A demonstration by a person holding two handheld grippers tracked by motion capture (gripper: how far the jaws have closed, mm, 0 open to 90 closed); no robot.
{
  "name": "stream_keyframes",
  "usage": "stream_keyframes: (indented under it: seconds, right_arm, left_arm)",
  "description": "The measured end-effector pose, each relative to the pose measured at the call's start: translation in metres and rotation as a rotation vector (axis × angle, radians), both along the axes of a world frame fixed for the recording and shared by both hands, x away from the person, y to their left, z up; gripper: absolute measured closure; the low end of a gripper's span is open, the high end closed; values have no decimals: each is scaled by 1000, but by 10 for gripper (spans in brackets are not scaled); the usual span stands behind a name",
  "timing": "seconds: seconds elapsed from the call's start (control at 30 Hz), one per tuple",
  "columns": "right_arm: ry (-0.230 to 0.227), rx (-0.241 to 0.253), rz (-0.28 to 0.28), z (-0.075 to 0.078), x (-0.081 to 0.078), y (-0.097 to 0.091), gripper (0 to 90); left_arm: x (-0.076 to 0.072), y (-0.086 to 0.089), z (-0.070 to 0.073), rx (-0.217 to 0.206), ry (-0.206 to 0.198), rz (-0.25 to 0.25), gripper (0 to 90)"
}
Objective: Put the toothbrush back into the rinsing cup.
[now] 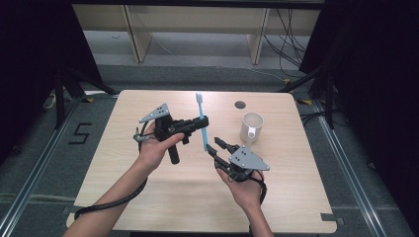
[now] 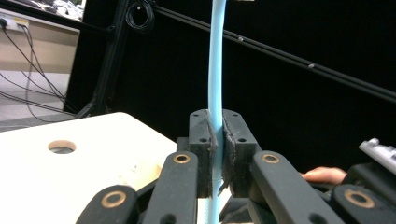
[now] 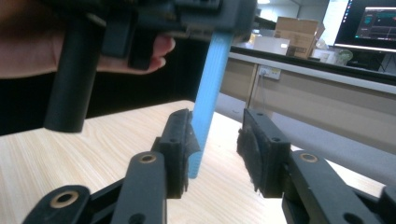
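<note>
The left gripper (image 1: 200,122) pinches a blue toothbrush (image 1: 201,121) mid-handle, upright above the table (image 1: 148,197). The right gripper (image 1: 221,146), jaws spread, brackets the handle's lower end. It looks like a handover; next, the right jaws would need to close squarely. A white mug (image 1: 251,127) stands nearby. Dark curtains surround.

- Light wood table (image 1: 148,197), round hole (image 1: 240,104) near its far edge
- White mug (image 1: 251,127) upright on table, right of center, handle toward the near side
- Black "5" mark (image 1: 80,133) on floor left of table
- Cables (image 1: 289,44) on floor behind
- Monitor (image 3: 369,23) and cardboard box (image 3: 294,29) in background of right gripper view
</note>
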State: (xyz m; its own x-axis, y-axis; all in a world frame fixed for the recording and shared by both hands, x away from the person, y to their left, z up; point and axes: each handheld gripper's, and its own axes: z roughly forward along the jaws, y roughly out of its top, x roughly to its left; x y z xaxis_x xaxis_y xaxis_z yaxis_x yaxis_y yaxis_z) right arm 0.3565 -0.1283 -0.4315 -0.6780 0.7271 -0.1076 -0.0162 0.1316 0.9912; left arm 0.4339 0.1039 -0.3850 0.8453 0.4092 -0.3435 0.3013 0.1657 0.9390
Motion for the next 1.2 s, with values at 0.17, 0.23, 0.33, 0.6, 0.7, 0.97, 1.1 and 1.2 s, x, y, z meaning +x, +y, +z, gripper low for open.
stream_keyframes:
  seconds: [0.17, 0.23, 0.33, 0.6, 0.7, 0.97, 1.1, 1.2]
  right_arm:
    - [32, 41, -25, 12, -4, -6, 606]
    - [20, 46, -43, 14, -4, -7, 606]
    - [32, 55, -41, 18, -3, -11, 609]
    - [46, 103, -62, 30, -4, -13, 618]
    - [34, 105, -64, 36, -3, -12, 627]
    - [65, 104, -75, 46, 10, 0, 660]
    - [73, 103, -61, 46, 16, 7, 670]
    - [110, 133, -54, 46, 16, 14, 680]
  left_arm:
    - [-3, -1, -2, 67, -54, 38, 832]
    - [-4, -2, -4, 92, -84, 50, 832]
    - [-8, -5, -7, 146, -127, 68, 832]
    - [-16, -16, -21, 220, -174, 88, 832]
    - [-18, -19, -28, 224, -174, 93, 832]
    - [-23, -22, -35, 239, -187, 110, 832]
    - [-24, -23, -36, 246, -202, 112, 832]
    - [-25, -24, -37, 258, -213, 115, 832]
